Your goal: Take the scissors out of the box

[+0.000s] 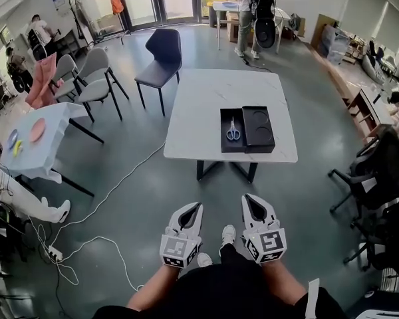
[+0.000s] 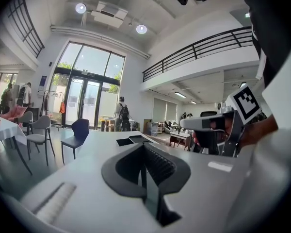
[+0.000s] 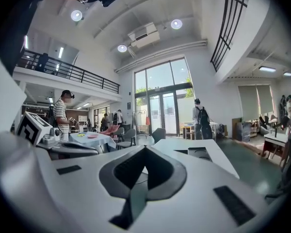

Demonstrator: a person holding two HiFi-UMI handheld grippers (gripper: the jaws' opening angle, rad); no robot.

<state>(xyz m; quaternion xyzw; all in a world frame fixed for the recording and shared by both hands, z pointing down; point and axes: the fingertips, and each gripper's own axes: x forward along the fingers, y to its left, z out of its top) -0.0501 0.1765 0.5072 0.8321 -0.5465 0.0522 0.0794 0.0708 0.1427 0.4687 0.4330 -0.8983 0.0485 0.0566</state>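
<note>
The scissors, steel-bladed with blue looped handles, are lying lengthwise in the left half of a flat black box. The box is sitting open near the close edge of a smooth white square table, its right half showing round moulded hollows. Over the grey floor, well short of the table, the left gripper and right gripper are each pressing ribbed black jaws together into a point, holding nothing.

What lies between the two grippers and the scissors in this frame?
Open grey floor, then the white table's near edge and the black box's front wall before the scissors; the head view shows it.
</note>
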